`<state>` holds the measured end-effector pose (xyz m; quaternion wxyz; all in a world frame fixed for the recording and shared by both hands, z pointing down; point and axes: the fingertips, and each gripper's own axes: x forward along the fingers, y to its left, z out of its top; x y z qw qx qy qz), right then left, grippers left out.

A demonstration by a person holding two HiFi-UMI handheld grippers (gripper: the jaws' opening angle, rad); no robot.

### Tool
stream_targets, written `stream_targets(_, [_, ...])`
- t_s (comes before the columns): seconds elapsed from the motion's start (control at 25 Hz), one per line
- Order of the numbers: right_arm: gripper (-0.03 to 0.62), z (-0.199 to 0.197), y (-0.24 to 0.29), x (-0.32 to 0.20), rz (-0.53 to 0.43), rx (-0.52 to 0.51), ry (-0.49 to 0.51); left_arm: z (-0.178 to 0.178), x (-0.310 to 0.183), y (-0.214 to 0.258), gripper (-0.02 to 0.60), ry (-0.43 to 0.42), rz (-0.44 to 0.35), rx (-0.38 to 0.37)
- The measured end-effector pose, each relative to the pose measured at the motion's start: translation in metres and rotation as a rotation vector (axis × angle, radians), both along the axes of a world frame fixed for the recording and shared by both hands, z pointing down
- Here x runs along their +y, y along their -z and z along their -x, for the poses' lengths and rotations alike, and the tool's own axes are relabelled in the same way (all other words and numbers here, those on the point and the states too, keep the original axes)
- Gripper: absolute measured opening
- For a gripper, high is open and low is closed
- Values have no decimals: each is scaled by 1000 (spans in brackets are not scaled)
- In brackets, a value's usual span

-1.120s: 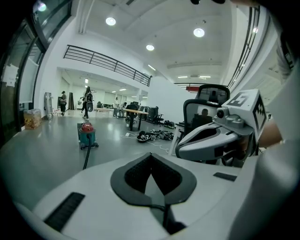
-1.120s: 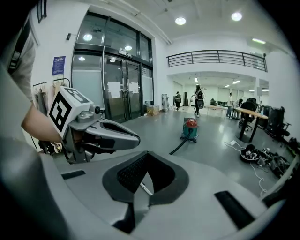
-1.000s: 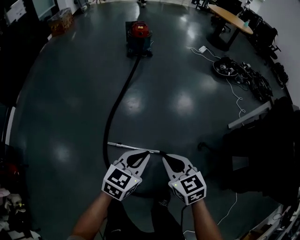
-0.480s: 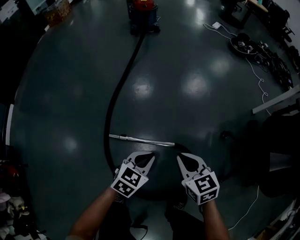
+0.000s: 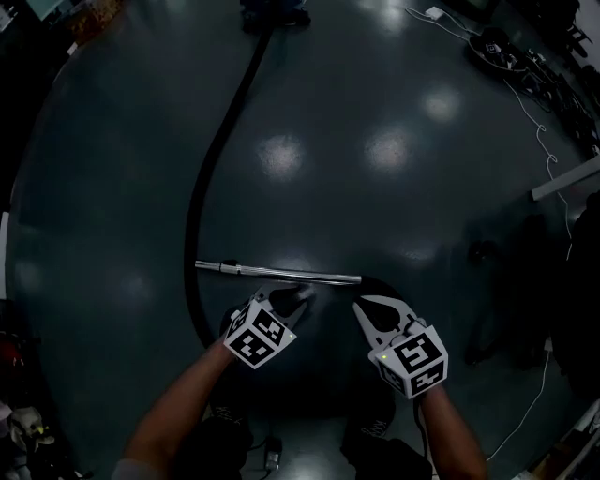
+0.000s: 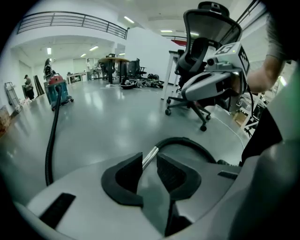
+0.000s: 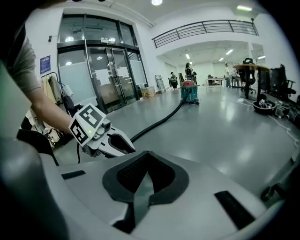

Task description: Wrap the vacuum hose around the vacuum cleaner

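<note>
Head view looks down on a shiny metal tube (image 5: 281,272) lying flat on the floor, its long side running left to right. Both grippers sit just on the near side of the tube and point at it. The left gripper (image 5: 298,296) is nearer, close to the tube's middle. Its jaws have just been opening a little, and the tube shows in the gap, not pinched. The right gripper (image 5: 367,307), by the tube's right end, is closed on nothing. The black hose (image 5: 199,197) runs far past the tube to the vacuum cleaner (image 5: 272,11). Both arms reach forward and low.
</note>
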<state>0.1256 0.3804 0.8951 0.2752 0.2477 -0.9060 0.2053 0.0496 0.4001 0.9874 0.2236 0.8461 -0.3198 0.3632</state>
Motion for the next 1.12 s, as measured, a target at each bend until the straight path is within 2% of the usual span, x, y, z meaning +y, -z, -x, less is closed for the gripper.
stream_targets(0.24, [3, 3, -77, -11, 35, -37, 53, 16, -15, -104, 139, -121, 26, -87])
stream_targets(0.48, [3, -14, -145, -10, 37, 16, 88, 18, -25, -185, 174, -247, 39, -163])
stream_targets(0.64, [3, -14, -175, -2, 45, 40, 128, 13, -34, -215, 246, -346, 22, -165])
stream_targets(0.76, [3, -18, -187, 3, 52, 49, 146, 7, -33, -234, 253, -458, 45, -193])
stream_targets(0.88, [3, -22, -188, 6, 82, 38, 132, 9, -36, -244, 253, -490, 74, -202])
stream_targets(1.04, [3, -23, -192, 3, 100, 18, 110, 21, -32, -256, 249, -546, 112, -264])
stream_targets(1.12, [3, -25, -196, 1, 100, 17, 108, 20, -34, -261, 249, -545, 128, -273])
